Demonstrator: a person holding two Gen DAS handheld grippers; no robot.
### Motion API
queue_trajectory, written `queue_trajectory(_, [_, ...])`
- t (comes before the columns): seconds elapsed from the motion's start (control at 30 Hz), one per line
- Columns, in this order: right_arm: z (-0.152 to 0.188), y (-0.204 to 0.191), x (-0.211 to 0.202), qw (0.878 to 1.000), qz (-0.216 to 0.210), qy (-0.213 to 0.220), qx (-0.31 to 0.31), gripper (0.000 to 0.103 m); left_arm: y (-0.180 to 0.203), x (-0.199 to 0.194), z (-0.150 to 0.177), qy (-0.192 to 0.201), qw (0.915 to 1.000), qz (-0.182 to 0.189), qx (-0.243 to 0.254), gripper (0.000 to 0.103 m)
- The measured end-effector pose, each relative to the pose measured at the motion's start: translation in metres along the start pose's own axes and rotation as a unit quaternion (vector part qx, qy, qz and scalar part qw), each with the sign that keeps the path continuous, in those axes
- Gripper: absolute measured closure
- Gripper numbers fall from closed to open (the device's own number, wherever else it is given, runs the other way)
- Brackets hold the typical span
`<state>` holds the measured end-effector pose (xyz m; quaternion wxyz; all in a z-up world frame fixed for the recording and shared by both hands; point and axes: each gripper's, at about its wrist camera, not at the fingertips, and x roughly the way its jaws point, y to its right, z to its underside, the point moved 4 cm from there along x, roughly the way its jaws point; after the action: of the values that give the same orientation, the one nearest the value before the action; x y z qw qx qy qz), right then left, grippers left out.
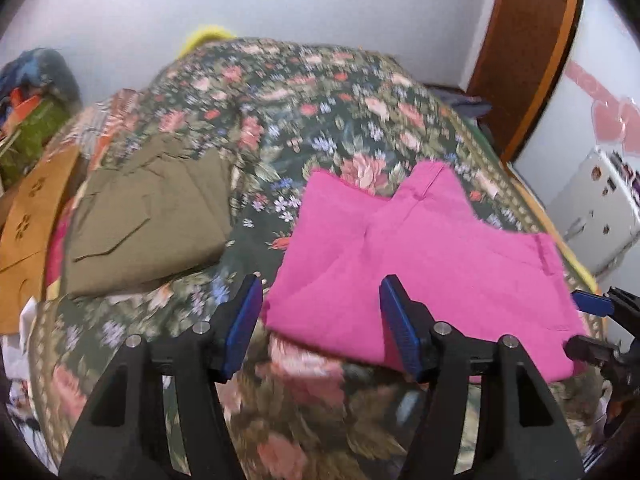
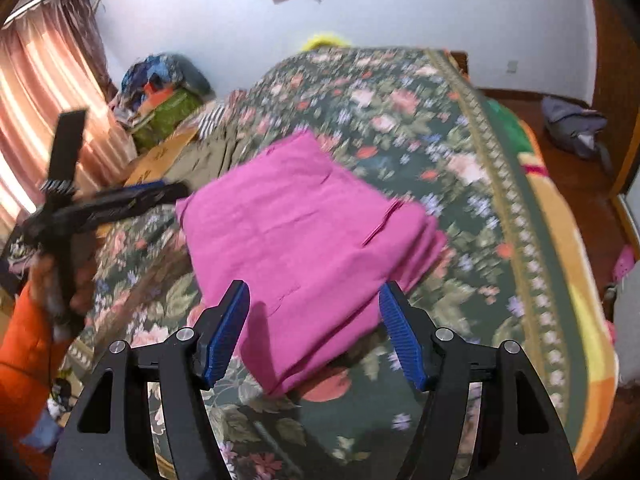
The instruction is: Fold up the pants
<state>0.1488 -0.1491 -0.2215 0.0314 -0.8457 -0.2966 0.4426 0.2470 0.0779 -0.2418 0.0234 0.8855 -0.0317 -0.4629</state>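
Folded pink pants [image 1: 420, 264] lie flat on the flowered bedspread [image 1: 280, 120], also in the right wrist view [image 2: 300, 232]. My left gripper [image 1: 320, 320] is open and empty, just short of the pants' near left edge. My right gripper [image 2: 314, 320] is open and empty, over the pants' near edge. The right gripper shows at the right edge of the left wrist view [image 1: 592, 324]. The left gripper shows at the left of the right wrist view [image 2: 160, 192].
Folded olive-green pants [image 1: 152, 216] lie left of the pink ones. A brown cardboard piece [image 1: 28, 232] and a heap of clothes [image 1: 32, 96] sit at the bed's left. A wooden door [image 1: 524, 48] and floor with grey cloth [image 2: 576, 124] are to the right.
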Motion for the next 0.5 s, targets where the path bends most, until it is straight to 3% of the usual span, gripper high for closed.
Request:
queue_trajectory(0.13, [0.005, 0.004, 0.017, 1.000, 0.001, -0.018, 0.001, 0.033, -0.007, 0.033, 0.009, -0.047, 0.9988, 0.018, 0.001, 0.043])
queue_trajectory(0.27, [0.004, 0.013, 0.024, 0.999, -0.023, -0.039, 0.012, 0.033, -0.016, 0.028, 0.021, -0.041, 0.9990, 0.017, -0.011, 0.042])
queue_trajectory(0.5, [0.005, 0.008, 0.025, 0.998, -0.029, -0.048, -0.004, 0.035, -0.025, 0.007, 0.051, -0.038, 0.9986, 0.000, -0.038, 0.042])
